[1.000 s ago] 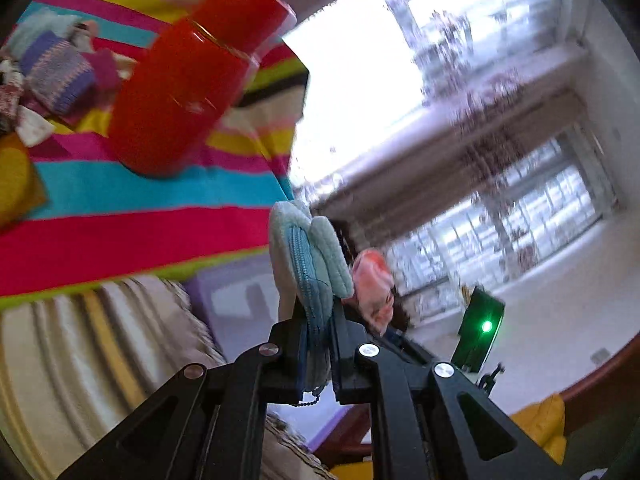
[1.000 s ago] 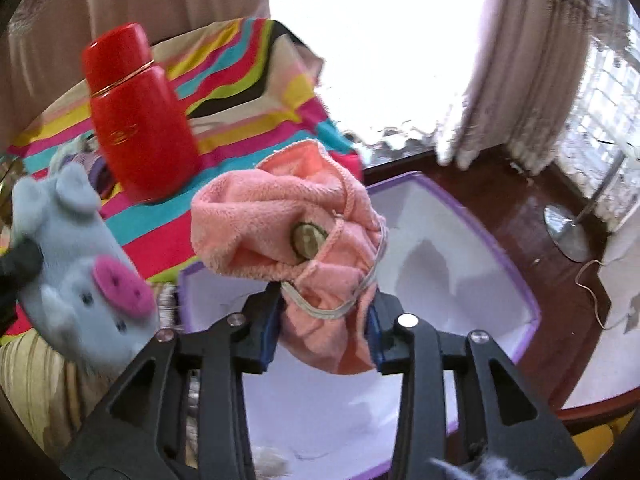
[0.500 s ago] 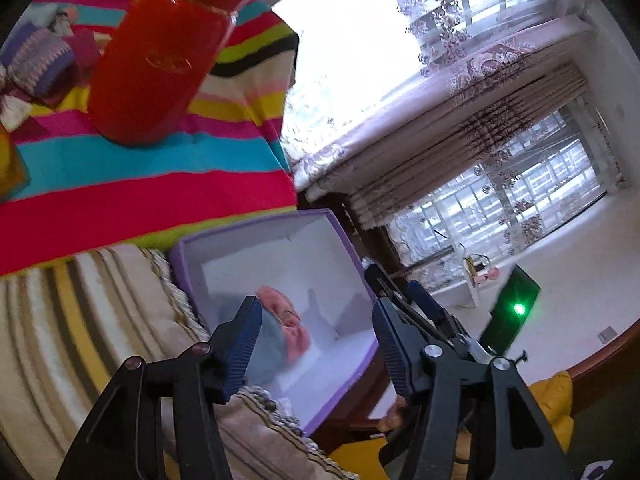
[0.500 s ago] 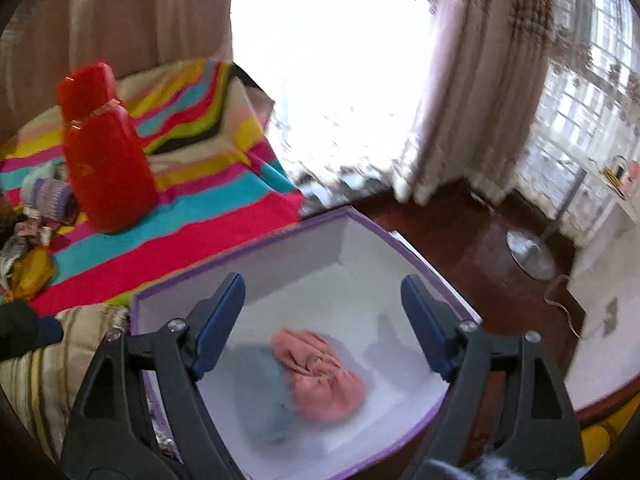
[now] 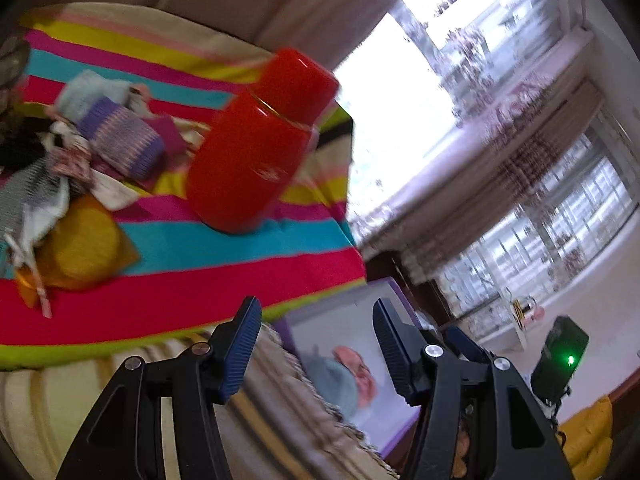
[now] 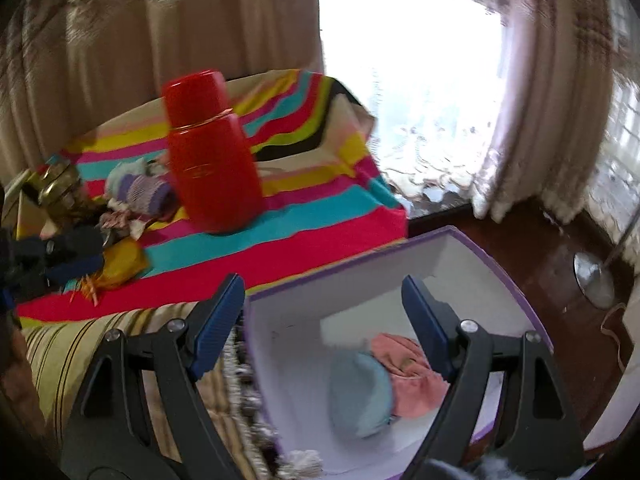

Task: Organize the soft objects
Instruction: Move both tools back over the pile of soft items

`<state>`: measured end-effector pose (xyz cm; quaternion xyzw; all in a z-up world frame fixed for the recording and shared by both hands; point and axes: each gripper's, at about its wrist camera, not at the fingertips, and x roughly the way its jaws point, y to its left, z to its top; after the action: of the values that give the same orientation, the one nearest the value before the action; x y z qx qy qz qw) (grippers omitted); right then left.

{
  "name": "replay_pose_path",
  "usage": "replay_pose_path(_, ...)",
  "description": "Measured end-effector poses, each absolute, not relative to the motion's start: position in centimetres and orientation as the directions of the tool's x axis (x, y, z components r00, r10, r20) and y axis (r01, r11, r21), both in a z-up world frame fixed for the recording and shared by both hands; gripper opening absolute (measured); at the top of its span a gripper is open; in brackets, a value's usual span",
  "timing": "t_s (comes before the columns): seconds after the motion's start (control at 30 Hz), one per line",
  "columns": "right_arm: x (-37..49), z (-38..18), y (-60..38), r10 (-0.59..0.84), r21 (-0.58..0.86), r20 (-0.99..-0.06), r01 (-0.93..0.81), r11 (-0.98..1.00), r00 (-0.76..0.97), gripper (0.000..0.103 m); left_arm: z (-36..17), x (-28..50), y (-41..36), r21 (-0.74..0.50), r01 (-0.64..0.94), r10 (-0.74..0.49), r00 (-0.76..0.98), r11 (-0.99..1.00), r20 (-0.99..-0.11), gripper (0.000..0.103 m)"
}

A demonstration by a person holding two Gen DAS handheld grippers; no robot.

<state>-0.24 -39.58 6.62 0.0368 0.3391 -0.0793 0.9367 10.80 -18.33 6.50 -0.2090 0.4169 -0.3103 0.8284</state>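
Striped cloth (image 6: 320, 240) edge meets box (image 6: 516, 280); left gripper (image 5: 316, 344), right gripper (image 6: 324, 320) gape empty.

A red flask (image 6: 212, 152) stands upright on the striped cloth (image 6: 320, 224), near its middle. Curtains (image 6: 552, 92) hang at two o'clock; a lamp base (image 6: 592, 280) sits on the floor at three o'clock.

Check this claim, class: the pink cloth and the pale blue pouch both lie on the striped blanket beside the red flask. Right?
Not quite. The pink cloth and pale blue pouch lie inside the purple-edged box, not on the striped blanket; the right wrist view shows it. The red flask does stand on the blanket.
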Motion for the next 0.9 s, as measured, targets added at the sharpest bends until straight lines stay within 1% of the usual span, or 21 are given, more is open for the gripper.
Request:
replay_pose_path(0.27, 2.1, 6.3, -34.6, -0.022, 0.018, -0.669, 0.046, 0.999, 0.743, 0.083, 6.7, 12.4, -10.4, -0.620, 0.209, -0.606, 0.582, 0.756, -0.543, 0.059)
replay_pose_path(0.57, 6.9, 5.2, -28.5, 0.070, 0.026, -0.713, -0.073, 0.997, 0.697, 0.083, 6.7, 14.3, -1.7, -0.633, 0.043, -0.495, 0.665, 0.773, -0.559, 0.059)
replay_pose_path(0.73, 9.3, 4.0, -24.9, 0.107, 0.017, -0.741, -0.140, 0.990, 0.663, 0.083, 6.0, 15.8, 1.3, -0.614, -0.026, -0.444, 0.667, 0.788, -0.598, 0.059)
replay_pose_path(0.9, 12.0, 2.5, -22.1, 0.159, 0.048, -0.780, -0.195, 0.980, 0.606, 0.083, 4.6, 18.3, 2.7, -0.585, -0.082, -0.408, 0.639, 0.807, -0.652, 0.059)
